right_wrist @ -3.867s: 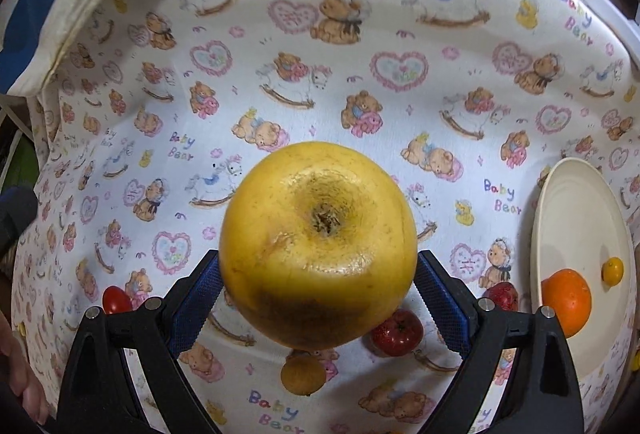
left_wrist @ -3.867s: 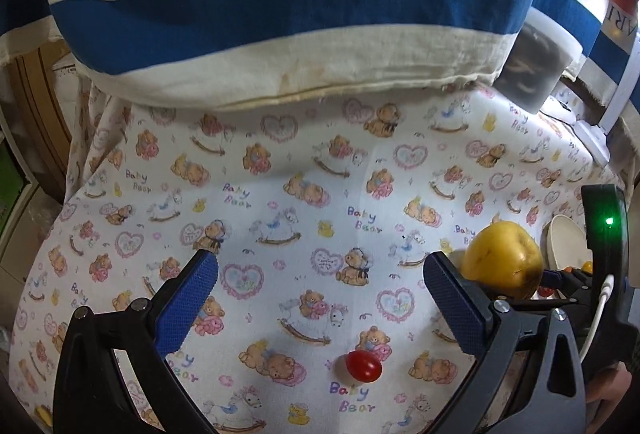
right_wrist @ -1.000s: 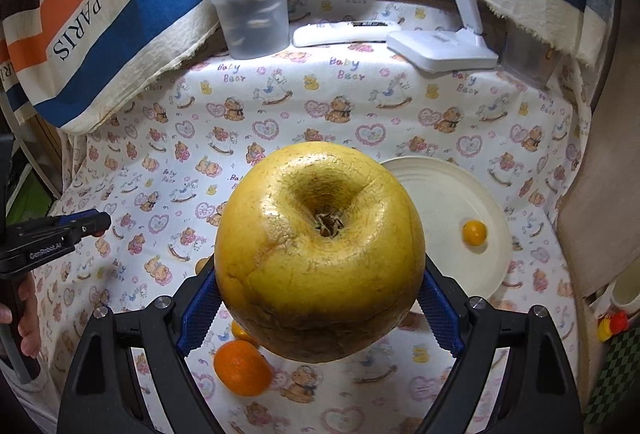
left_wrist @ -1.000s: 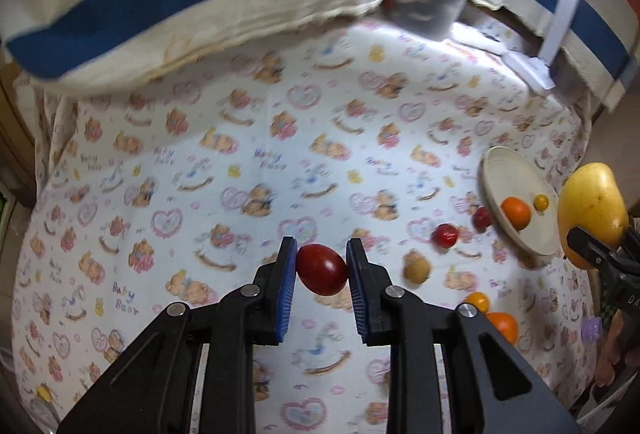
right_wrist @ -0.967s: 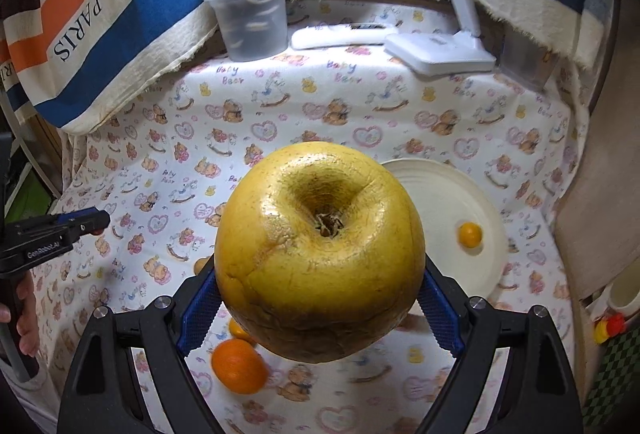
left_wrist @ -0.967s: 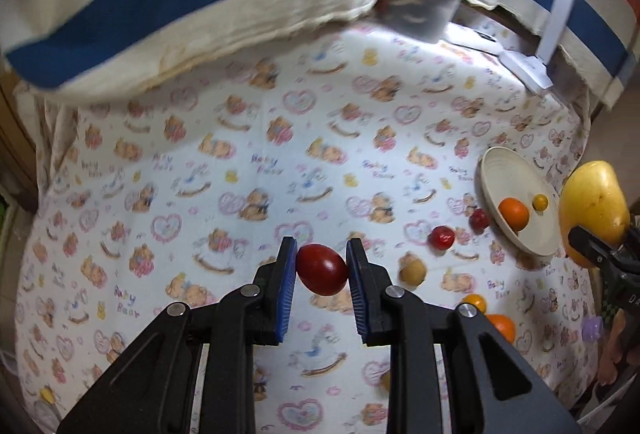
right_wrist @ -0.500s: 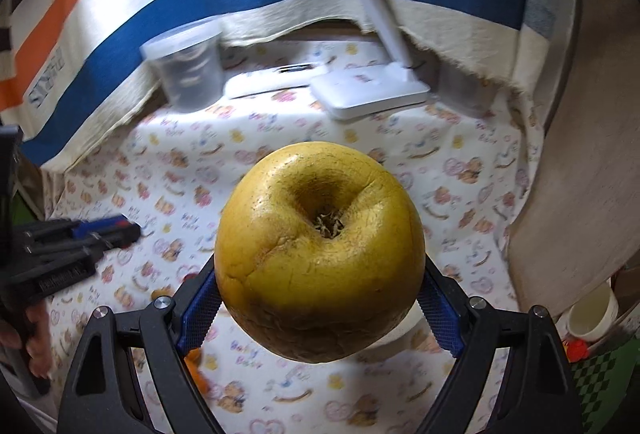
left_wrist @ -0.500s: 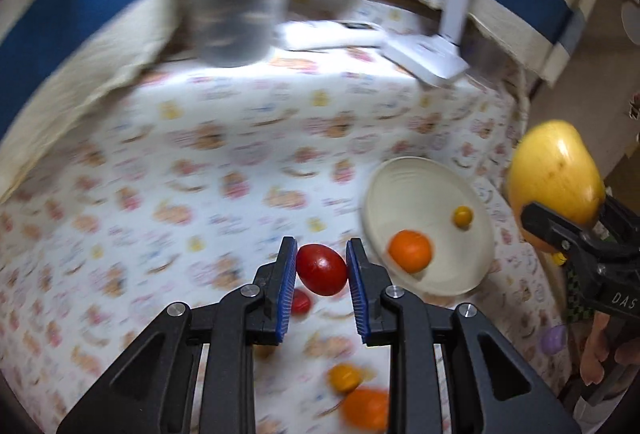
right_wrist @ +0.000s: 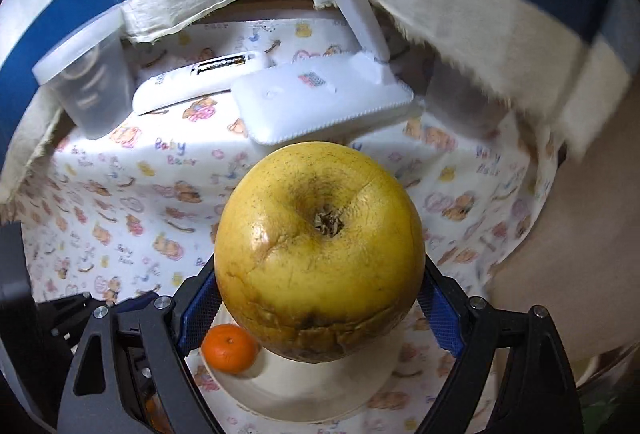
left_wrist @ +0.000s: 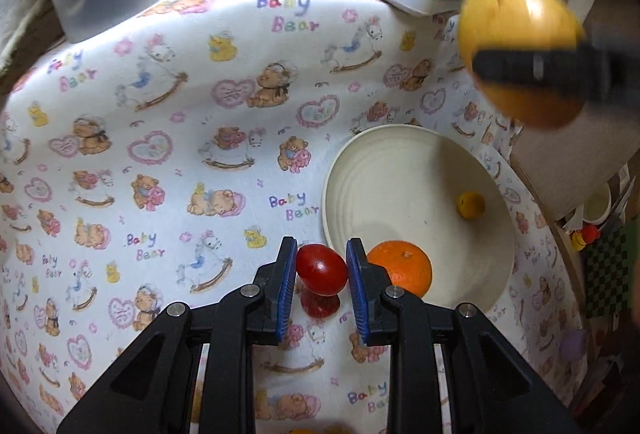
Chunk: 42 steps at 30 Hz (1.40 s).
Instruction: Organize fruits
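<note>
Two fruits are mid-delivery: the left tongs (left_wrist: 321,270) grip a red tomato (left_wrist: 321,269) above the plate (left_wrist: 400,170) edge, the right tongs (right_wrist: 320,302) clamp a big yellow fruit (right_wrist: 320,254) over it, so next, I judge, comes lowering and releasing beside the orange (left_wrist: 404,270).

Left claw (left_wrist: 321,270) with tomato (left_wrist: 321,268) now beside the plate (left_wrist: 404,154) (previously mid-cloth).
</note>
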Each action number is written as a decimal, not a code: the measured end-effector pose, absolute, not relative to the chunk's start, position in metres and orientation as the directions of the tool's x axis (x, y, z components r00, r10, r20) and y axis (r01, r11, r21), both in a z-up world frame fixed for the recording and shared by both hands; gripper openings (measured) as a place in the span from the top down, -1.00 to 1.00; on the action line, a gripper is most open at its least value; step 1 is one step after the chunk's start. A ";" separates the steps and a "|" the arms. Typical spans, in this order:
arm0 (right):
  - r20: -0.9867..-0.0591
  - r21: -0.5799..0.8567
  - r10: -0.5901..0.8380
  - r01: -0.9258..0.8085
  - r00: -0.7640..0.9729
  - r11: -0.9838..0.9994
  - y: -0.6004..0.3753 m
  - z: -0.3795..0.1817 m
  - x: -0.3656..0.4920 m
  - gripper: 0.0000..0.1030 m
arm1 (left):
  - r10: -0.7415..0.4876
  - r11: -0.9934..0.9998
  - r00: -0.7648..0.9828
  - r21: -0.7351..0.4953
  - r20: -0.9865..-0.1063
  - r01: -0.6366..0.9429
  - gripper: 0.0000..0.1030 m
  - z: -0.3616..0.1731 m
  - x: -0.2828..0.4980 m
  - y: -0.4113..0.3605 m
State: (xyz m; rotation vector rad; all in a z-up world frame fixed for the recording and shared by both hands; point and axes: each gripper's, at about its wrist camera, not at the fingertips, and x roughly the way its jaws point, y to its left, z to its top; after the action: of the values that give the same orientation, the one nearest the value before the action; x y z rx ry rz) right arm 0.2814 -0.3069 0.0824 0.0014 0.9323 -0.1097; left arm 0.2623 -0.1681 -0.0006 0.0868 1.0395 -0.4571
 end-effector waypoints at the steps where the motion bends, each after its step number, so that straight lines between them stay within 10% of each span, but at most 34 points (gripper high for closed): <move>1: -0.795 -0.039 -0.094 0.104 0.599 0.994 -0.307 0.087 0.284 -0.73 | -0.320 0.905 0.420 -0.143 -0.849 0.402 0.53 -0.002 0.264 -0.170; 28: -0.842 0.041 -0.027 0.114 0.539 0.993 -0.348 -0.028 0.310 -0.73 | -0.300 0.896 0.447 -0.088 -0.843 0.436 0.53 -0.024 0.285 -0.216; 42: -0.862 0.110 0.048 0.094 0.505 0.990 -0.341 -0.057 0.310 -0.74 | -0.267 0.903 0.506 -0.029 -0.820 0.429 -0.02 -0.015 0.282 -0.208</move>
State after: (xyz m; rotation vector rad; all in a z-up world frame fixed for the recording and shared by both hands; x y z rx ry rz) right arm 0.3099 -0.3412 -0.0572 0.1490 1.0419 -0.0280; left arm 0.2816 -0.2084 -0.0149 0.1872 0.9521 -0.4229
